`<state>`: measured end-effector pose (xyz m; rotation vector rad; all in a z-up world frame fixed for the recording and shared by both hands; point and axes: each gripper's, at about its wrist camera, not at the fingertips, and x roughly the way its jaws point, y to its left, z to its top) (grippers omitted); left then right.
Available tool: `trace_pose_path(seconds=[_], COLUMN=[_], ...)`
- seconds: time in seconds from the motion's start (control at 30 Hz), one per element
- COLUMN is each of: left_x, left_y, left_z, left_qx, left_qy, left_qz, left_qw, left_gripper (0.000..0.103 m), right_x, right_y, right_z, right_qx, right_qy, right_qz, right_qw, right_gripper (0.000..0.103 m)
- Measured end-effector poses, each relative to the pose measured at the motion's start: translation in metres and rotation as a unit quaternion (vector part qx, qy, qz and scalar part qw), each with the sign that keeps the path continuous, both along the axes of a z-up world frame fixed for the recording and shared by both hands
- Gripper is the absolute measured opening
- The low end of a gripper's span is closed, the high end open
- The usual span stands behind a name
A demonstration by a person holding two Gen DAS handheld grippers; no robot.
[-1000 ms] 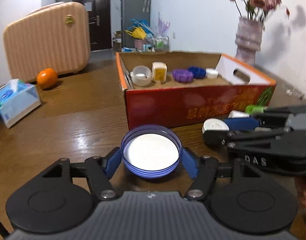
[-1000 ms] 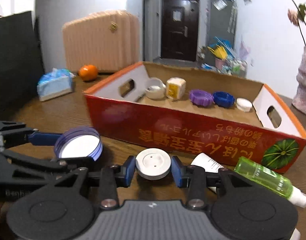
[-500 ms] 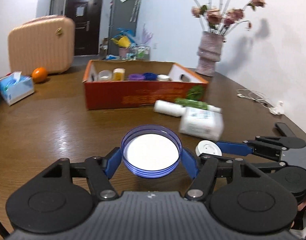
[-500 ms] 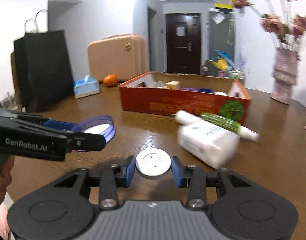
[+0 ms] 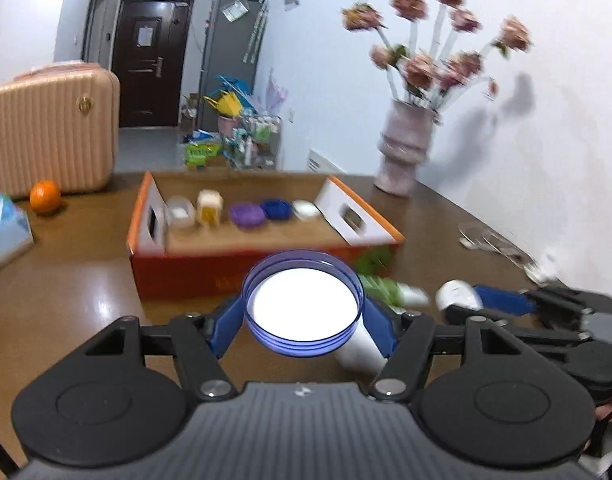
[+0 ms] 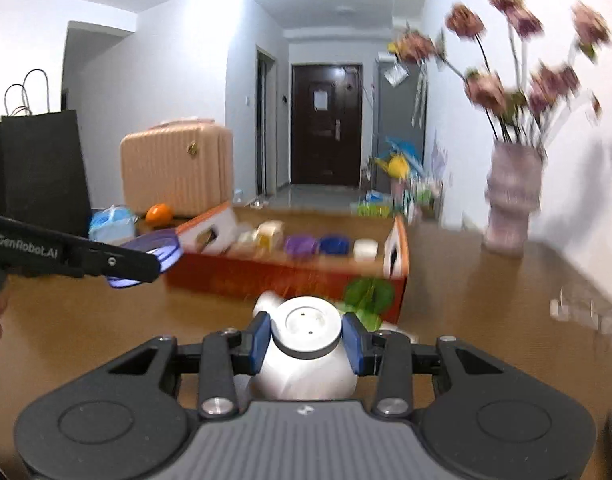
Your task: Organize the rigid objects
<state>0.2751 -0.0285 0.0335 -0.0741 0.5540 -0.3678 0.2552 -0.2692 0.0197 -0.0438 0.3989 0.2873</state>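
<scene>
My left gripper is shut on a blue-rimmed round lid with a white inside, held above the table in front of the red cardboard box. My right gripper is shut on a white round cap, above a white bottle lying on the table. The box holds several small lids and jars in a row, among them a purple lid and a blue lid. The right gripper also shows in the left wrist view, and the left gripper in the right wrist view.
A green bottle and the white bottle lie in front of the box. A vase of flowers stands at the back right. An orange, a tissue pack and a pink suitcase are at the left. A black bag stands far left.
Both grippers have risen and moved toward the box, each keeping its lid. The box now looks nearer, and its inside shows from above.
</scene>
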Motion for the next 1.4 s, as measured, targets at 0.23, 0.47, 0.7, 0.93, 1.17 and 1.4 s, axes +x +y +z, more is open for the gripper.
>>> trace_pose_path(seconds=[0.23,0.47,0.7,0.93,1.17,1.4], left_x=[0.155,0.275,0.293,0.288,0.267,0.179], left_y=[0.021,0.023,0.022,0.023,0.034,0.028], left_z=[0.007,-0.033,-0.053,-0.047,-0.006,0.052], left_qx=[0.026,0.104,0.153,0.134,0.123,0.11], left_qy=[0.066,0.154,0.141,0.127,0.097,0.016], left_qz=[0.023,0.024,-0.011,-0.014,0.025,0.055], left_qw=[0.9973,0.9823,0.9781,0.9826,0.9874,0.9923], left_gripper=[0.067,0.067,0.079,0.079,0.082,0.087], right_x=[0.162,0.301,0.345,0.34,0.297,0.201], right_y=[0.002,0.023,0.039,0.038,0.023,0.01], right_z=[0.02,-0.012,-0.041,-0.022,0.035,0.082], right_qx=[-0.023,-0.104,-0.15,-0.164,-0.142,-0.115], right_qy=[0.057,0.166,0.2,0.163,0.116,0.052], right_qz=[0.02,0.031,0.032,0.033,0.041,0.06], right_qw=[0.998,0.98,0.968,0.972,0.982,0.99], right_gripper=[0.038,0.038,0.038,0.05,0.054,0.057])
